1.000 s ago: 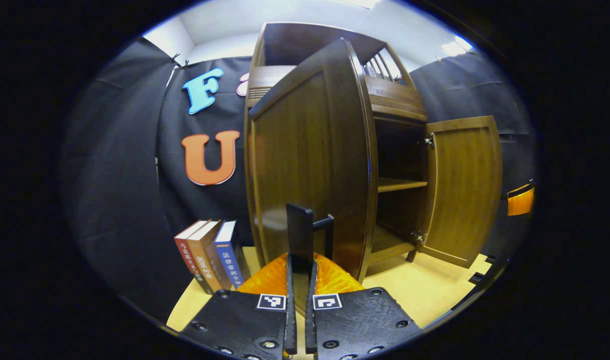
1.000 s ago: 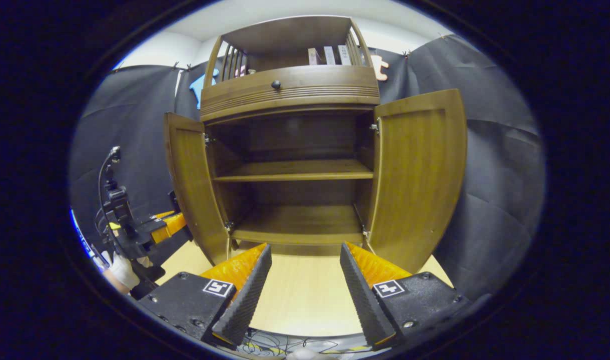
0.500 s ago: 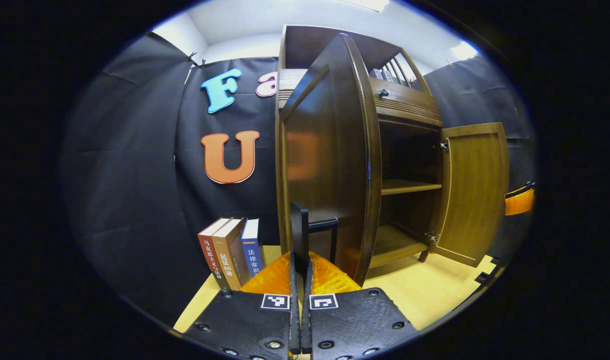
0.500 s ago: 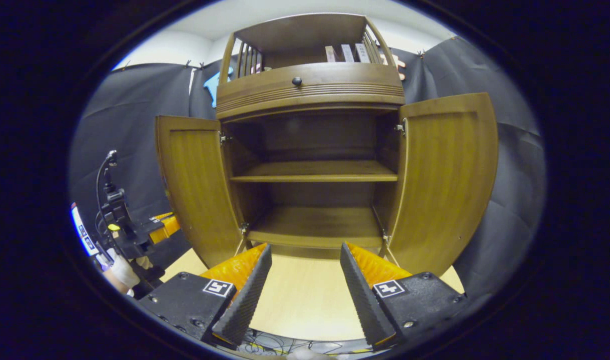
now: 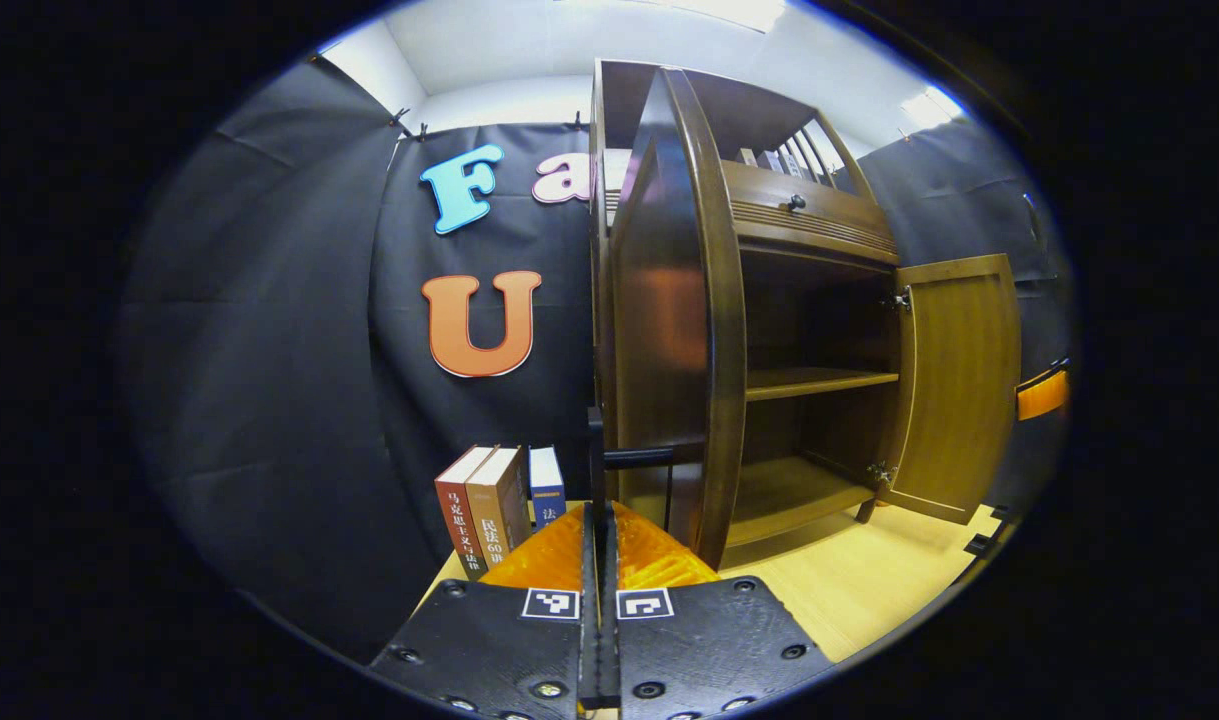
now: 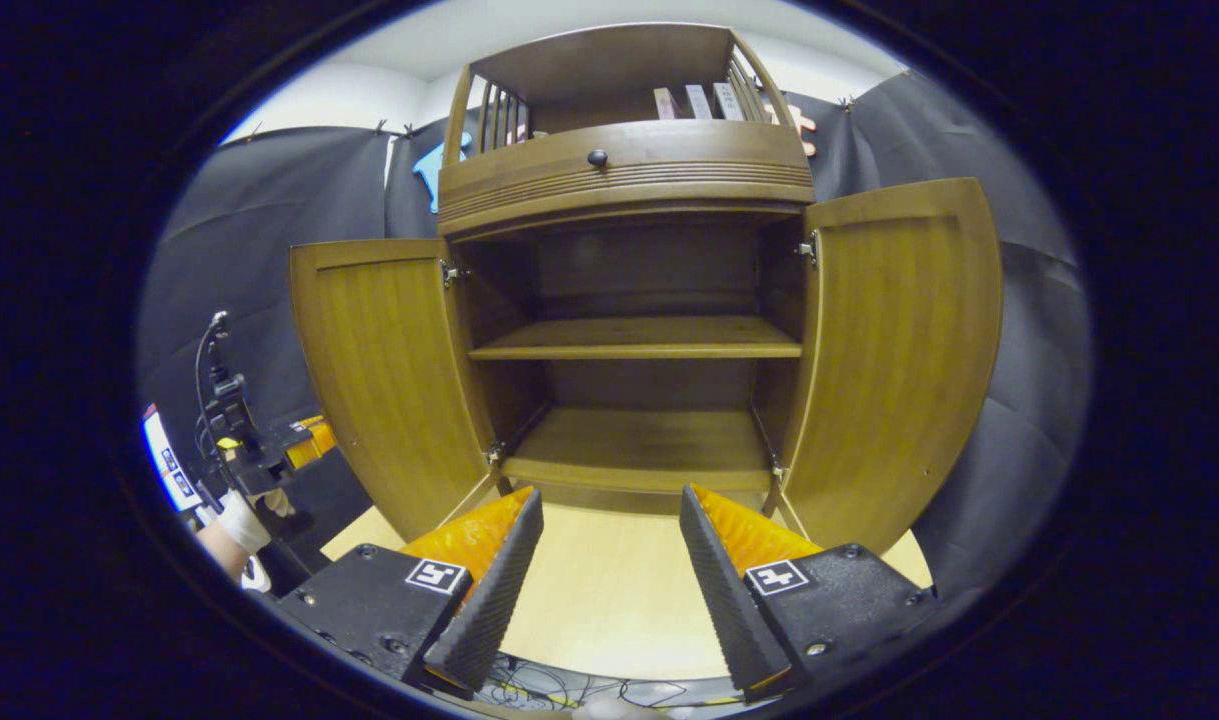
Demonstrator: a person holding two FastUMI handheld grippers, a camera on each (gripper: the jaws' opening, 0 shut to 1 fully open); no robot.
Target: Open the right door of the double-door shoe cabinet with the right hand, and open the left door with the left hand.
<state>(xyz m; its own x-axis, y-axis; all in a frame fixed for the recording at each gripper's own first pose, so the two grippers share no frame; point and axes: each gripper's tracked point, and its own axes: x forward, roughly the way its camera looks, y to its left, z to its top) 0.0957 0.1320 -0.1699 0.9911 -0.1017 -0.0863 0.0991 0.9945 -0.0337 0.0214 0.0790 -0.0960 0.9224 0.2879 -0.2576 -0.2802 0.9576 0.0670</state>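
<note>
Swinging wider than a second ago, the left door [image 6: 389, 370] now stands nearly square to the cabinet [image 6: 629, 170]. Left gripper [image 5: 599, 500] is clamped on its handle [image 5: 634, 458]; right gripper [image 6: 609, 560] hangs open, empty, before the open right door [image 6: 899, 350]. Follow the hinge arc, then let go. Books [image 5: 494, 505] stand on the pale floor [image 6: 609, 590].

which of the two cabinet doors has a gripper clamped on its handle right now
The left door: the left gripper is shut on its dark bar handle. The right door stands open with nothing touching it, and the right gripper is open, holding nothing.
</note>
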